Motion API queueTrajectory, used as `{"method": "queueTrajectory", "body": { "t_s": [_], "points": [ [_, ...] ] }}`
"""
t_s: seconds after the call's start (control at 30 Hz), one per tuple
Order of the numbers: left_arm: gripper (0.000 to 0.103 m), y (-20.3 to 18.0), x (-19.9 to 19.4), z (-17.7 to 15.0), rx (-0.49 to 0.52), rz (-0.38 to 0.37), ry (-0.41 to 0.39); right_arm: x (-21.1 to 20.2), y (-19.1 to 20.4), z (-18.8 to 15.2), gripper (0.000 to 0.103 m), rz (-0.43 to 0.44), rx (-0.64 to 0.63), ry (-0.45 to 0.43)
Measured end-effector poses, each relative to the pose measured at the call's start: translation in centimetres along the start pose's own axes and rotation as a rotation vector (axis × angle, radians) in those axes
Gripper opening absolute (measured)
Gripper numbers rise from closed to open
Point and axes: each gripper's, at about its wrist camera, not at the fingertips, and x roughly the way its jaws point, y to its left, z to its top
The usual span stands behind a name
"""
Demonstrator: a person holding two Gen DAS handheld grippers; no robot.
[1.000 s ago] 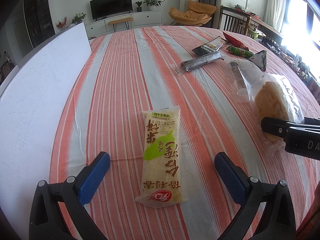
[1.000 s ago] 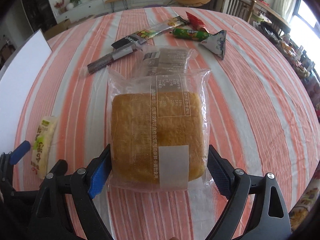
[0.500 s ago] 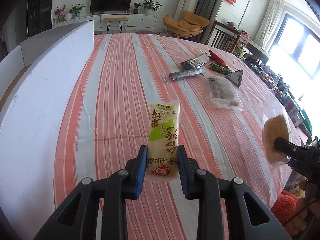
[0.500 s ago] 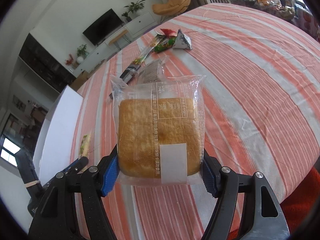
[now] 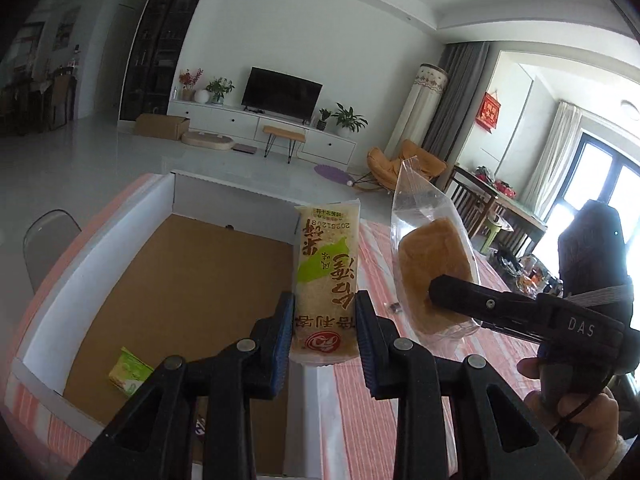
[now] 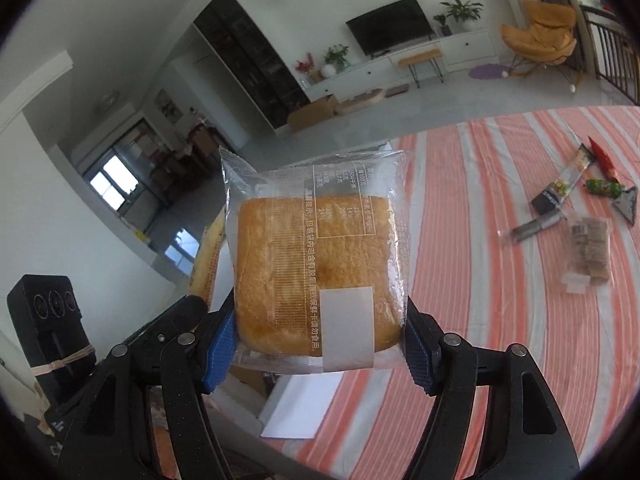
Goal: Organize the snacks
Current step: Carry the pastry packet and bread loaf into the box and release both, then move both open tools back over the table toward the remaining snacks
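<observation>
My left gripper (image 5: 323, 340) is shut on a yellow-green rice cracker packet (image 5: 326, 276), held upright in the air over the near right corner of a white box (image 5: 84, 276) with a brown cardboard floor. My right gripper (image 6: 318, 344) is shut on a clear bag with a square golden bread (image 6: 316, 276), lifted off the striped table (image 6: 500, 320). In the left wrist view the bread bag (image 5: 432, 268) and the right gripper's finger (image 5: 480, 304) hang just right of the cracker packet. The left gripper's body (image 6: 44, 320) shows at the left of the right wrist view.
One small green packet (image 5: 130, 372) lies on the box floor near its front left corner. Several snacks (image 6: 576, 208) stay on the table at the right: dark bars, a green tube, a red packet, a triangle and a clear bag (image 6: 590, 252). A person's hand (image 5: 572, 412) holds the right gripper.
Both grippers shut on their snacks and rose off the table. They swung left, so the left one now looks down into the white box; the table snacks slid to the right.
</observation>
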Motion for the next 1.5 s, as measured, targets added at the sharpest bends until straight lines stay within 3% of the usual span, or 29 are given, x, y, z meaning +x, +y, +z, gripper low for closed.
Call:
{"method": "queueTrajectory", "body": {
  "t_s": [0.07,0.1,0.13,0.2,0.3,0.4,0.47,0.57,0.67,0.77,0.83,0.9,0.93,1.0,1.07,1.2,1.47,1.5],
  "points": [
    [0.031,2.8,0.3,0.5,-0.007,0.122,0.004,3.1,3.3,1.5,0.076,0.052,-0.049,0.020],
    [0.042,4.4,0.8,0.5,-0.013,0.189,0.026,4.8,4.8,2.2,0.078,0.061,-0.076,0.041],
    [0.063,5.7,1.2,0.4,-0.029,0.239,0.047,6.4,5.7,2.8,0.086,0.069,-0.086,0.066],
    [0.081,8.2,1.6,-0.4,-0.083,0.295,0.064,8.0,6.4,3.6,0.088,0.090,-0.063,0.088],
    [0.083,9.8,1.3,-2.1,-0.124,0.315,0.053,7.0,5.7,3.6,0.088,0.102,-0.057,0.034],
    [0.084,8.7,2.2,-3.0,-0.088,0.316,0.056,5.5,3.1,2.0,0.088,-0.017,-0.101,-0.006],
    [0.084,7.2,3.5,-3.2,-0.058,0.277,0.074,5.1,0.0,0.3,0.088,-0.139,-0.116,-0.002],
    [0.085,2.9,4.1,-3.4,-0.011,0.153,0.089,4.7,-6.5,-3.4,0.087,-0.366,-0.090,0.033],
    [0.094,-2.0,4.9,-4.3,0.056,0.000,0.116,3.3,-14.1,-7.5,0.087,-0.603,-0.020,0.077],
    [0.102,-7.3,6.1,-6.0,0.138,-0.129,0.164,0.2,-20.2,-10.8,0.087,-0.766,0.082,0.062],
    [0.102,-10.9,7.6,-7.3,0.188,-0.191,0.225,-3.1,-23.5,-12.0,0.088,-0.822,0.211,-0.004],
    [0.102,-14.0,9.5,-9.0,0.222,-0.241,0.285,-6.7,-25.0,-12.5,0.088,-0.722,0.363,-0.133],
    [0.102,-15.4,10.7,-9.8,0.241,-0.257,0.303,-7.8,-25.0,-12.5,0.087,-0.727,0.373,-0.193],
    [0.102,-17.3,13.4,-11.4,0.282,-0.227,0.336,-8.2,-25.2,-12.3,0.089,-0.772,0.383,-0.207],
    [0.102,-18.4,16.3,-12.7,0.318,-0.153,0.349,-7.4,-25.4,-12.3,0.088,-0.769,0.393,-0.165],
    [0.102,-18.5,21.2,-14.4,0.355,0.004,0.383,-5.0,-25.4,-12.1,0.088,-0.843,0.343,-0.066],
    [0.103,-18.1,26.5,-15.4,0.364,0.085,0.450,-3.9,-25.7,-12.4,0.089,-0.878,0.302,-0.025],
    [0.103,-17.9,26.5,-15.4,0.356,0.079,0.431,-3.9,-25.6,-12.4,0.089,-0.879,0.301,-0.024]
  ]
}}
